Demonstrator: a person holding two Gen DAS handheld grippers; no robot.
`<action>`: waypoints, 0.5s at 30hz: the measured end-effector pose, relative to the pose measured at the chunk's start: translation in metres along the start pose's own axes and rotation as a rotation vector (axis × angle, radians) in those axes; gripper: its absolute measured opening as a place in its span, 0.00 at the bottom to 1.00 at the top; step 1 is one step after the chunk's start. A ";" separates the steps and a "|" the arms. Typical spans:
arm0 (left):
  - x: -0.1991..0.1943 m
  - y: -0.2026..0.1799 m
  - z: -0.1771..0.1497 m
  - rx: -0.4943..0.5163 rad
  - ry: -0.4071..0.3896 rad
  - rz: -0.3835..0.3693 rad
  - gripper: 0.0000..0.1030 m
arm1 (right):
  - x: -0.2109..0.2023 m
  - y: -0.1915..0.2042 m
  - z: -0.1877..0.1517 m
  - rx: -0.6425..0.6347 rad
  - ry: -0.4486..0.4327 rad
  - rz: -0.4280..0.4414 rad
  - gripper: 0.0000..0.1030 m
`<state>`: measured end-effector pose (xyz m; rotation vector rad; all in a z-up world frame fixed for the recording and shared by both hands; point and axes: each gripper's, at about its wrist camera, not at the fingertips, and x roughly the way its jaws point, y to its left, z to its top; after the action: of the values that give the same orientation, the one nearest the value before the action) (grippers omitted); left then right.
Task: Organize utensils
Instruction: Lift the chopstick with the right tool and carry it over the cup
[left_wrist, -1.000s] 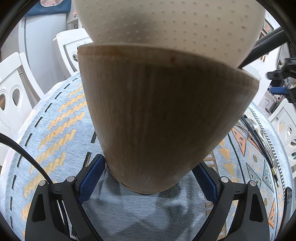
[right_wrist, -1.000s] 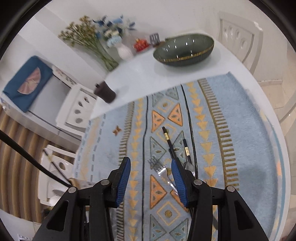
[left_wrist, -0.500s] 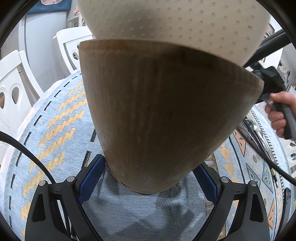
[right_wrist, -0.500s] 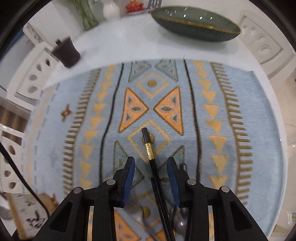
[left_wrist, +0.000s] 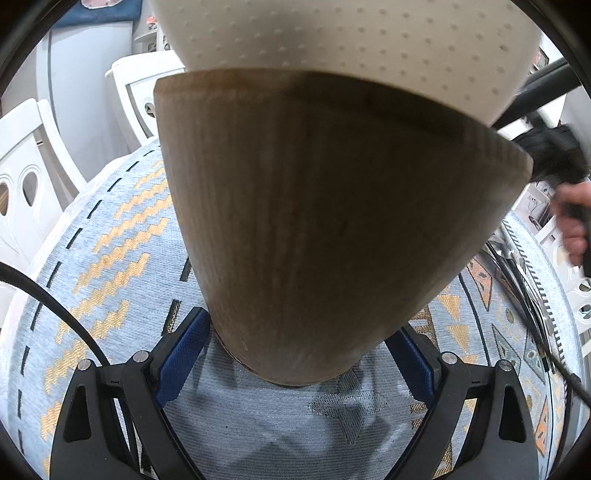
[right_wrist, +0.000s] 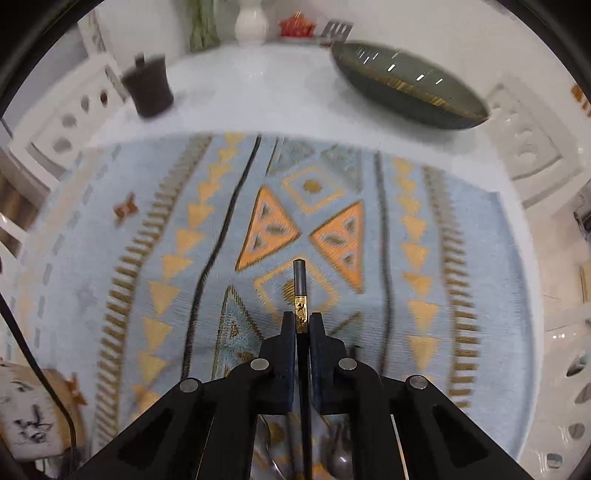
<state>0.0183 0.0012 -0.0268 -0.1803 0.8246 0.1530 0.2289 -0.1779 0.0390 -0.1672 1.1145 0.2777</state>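
Note:
My left gripper (left_wrist: 295, 354) is shut on the wooden base of a utensil holder (left_wrist: 314, 229) with a cream dotted upper part (left_wrist: 351, 40); it stands on the patterned blue cloth (left_wrist: 110, 266) and fills the left wrist view. My right gripper (right_wrist: 302, 325) is shut on a black chopstick with a gold band (right_wrist: 300, 284), whose end sticks out ahead of the fingers just above the cloth (right_wrist: 424, 221). A spoon (right_wrist: 338, 461) and other cutlery lie under the right gripper, partly hidden. The right gripper and hand also show in the left wrist view (left_wrist: 557, 166).
A dark cup (right_wrist: 147, 88), a dark green bowl with gold rim (right_wrist: 406, 85), a white vase (right_wrist: 251, 22) and a red item (right_wrist: 297, 27) stand on the white table beyond the cloth. White chairs (left_wrist: 26, 177) surround the table. More cutlery lies at the cloth's right edge (left_wrist: 517, 280).
My right gripper dropped to the cloth and closed on the black chopstick. The left gripper kept its hold on the utensil holder, barely moving.

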 end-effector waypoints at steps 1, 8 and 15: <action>0.000 0.000 0.000 0.000 0.000 0.000 0.91 | -0.019 -0.004 -0.002 0.005 -0.036 0.021 0.06; 0.000 0.000 0.000 -0.001 0.000 0.000 0.91 | -0.126 -0.010 -0.030 0.036 -0.219 0.046 0.06; 0.000 0.000 0.000 -0.001 -0.001 0.000 0.91 | -0.191 -0.022 -0.075 0.141 -0.354 0.091 0.06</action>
<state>0.0184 0.0014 -0.0270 -0.1809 0.8240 0.1530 0.0920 -0.2448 0.1783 0.0574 0.7874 0.2960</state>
